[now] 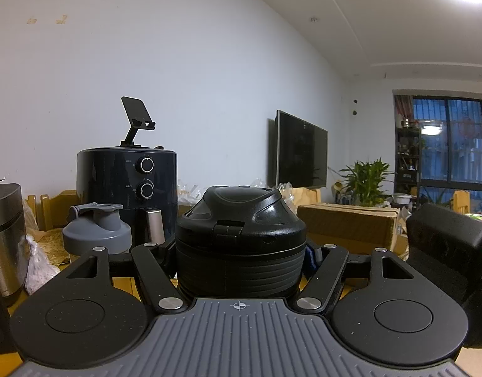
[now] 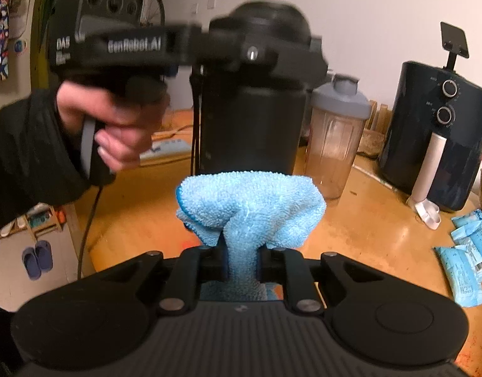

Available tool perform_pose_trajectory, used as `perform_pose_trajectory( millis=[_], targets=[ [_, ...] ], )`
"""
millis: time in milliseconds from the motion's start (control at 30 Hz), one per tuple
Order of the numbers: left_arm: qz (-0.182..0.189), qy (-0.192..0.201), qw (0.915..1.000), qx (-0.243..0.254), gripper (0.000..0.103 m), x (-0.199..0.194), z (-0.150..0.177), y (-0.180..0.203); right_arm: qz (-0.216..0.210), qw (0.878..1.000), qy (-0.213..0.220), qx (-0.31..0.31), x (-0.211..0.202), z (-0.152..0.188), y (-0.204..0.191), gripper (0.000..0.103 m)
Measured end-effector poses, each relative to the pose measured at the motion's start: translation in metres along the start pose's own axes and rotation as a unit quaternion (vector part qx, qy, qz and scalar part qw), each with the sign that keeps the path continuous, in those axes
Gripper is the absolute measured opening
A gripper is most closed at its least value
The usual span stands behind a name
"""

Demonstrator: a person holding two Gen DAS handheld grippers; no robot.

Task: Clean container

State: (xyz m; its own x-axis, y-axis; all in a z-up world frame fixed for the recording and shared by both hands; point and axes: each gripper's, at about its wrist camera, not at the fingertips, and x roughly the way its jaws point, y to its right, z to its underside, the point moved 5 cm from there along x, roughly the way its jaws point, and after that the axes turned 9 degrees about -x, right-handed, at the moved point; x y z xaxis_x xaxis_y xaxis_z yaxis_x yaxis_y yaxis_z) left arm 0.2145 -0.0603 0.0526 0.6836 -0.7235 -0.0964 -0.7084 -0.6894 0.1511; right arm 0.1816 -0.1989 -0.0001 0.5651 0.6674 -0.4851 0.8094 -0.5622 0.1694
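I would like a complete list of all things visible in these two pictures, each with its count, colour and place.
black container: 1, black, upright above the table, gripped near its lid
blue cloth: 1, light blue, bunched in front of the container
shaker bottle: 1, clear with grey lid, right of the container
air fryer: 1, dark blue, far right on the table
phone stand: 1, black, on top of the air fryer
blue packets: several, light blue, right table edge
table: 1, yellow wood
television: 1, black, on the wall
plant: 1, green, near the window
cardboard box: 1, brown
left gripper: shut on the container
right gripper: shut on the cloth
hand: 1, holding the left gripper's handle
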Motion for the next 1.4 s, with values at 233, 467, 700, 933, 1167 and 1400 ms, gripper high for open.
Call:
perform_pose_trajectory(
  millis=[233,467,700,933,1167,1400],
  targets=[
    [-0.003,-0.003,1.0,0.004,0.068,0.002,0.0,-0.001,0.012,0.999,0.03,0.005,-0.014,-0.015,0.004,0.01],
    [-0.006,-0.008,1.0,0.001,0.068,0.003,0.003,-0.003,0.028,0.996,0.083,0.013,-0.033,-0.03,0.007,0.01],
    [-0.008,-0.008,0.9999,0.0,0.068,0.005,0.002,-0.005,0.046,0.987,0.152,0.025,-0.048,-0.033,0.007,0.01],
    [-0.009,-0.008,0.9999,-0.001,0.068,0.005,0.002,-0.006,0.055,0.98,0.191,0.033,-0.05,-0.029,0.007,0.01],
    [-0.009,-0.007,0.9999,0.006,0.068,0.006,0.003,-0.002,0.06,0.98,0.189,0.029,-0.05,-0.027,0.009,0.01],
    [-0.009,-0.001,0.9999,0.007,0.068,0.005,0.005,-0.002,0.064,0.98,0.186,0.039,-0.05,-0.014,0.007,0.011]
  ],
)
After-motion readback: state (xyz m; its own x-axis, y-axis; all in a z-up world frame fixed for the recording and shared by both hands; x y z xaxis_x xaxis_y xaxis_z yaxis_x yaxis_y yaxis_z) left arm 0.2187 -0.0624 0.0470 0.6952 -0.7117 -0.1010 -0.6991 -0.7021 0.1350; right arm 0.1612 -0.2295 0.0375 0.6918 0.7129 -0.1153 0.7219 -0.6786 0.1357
